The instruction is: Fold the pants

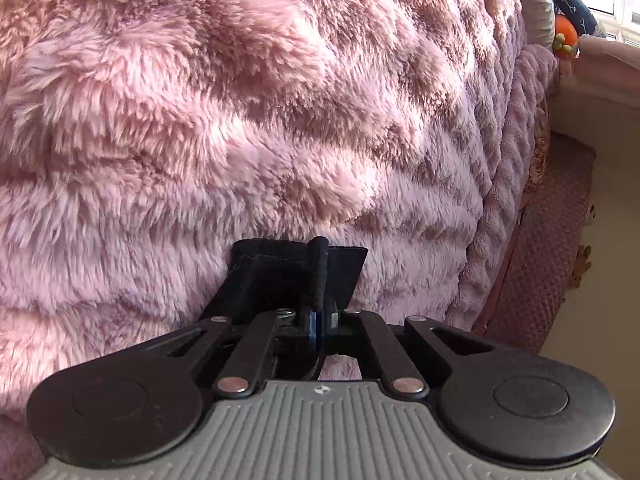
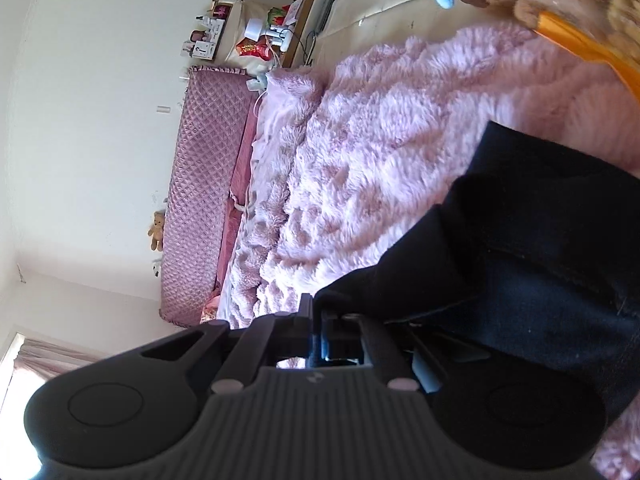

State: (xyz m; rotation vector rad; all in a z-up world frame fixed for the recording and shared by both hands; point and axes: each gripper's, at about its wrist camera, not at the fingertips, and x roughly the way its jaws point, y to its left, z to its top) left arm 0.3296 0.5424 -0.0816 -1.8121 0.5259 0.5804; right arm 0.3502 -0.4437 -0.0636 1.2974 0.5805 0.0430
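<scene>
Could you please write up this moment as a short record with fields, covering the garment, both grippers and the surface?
garment: black pants, partly lifted, draped across the right side of the right wrist view
left gripper: shut on a black hem or edge of the pants, just over the blanket
right gripper: shut on a fold of the pants
surface: fluffy pink blanket covering a bed
bed side: quilted pink bed skirt
background: small teddy bear by the bed skirt; cluttered shelf against the wall

pants (image 2: 520, 248) on blanket (image 2: 380, 152) | left tongs (image 1: 320, 276) over blanket | headboard (image 2: 204, 184) behind blanket
</scene>
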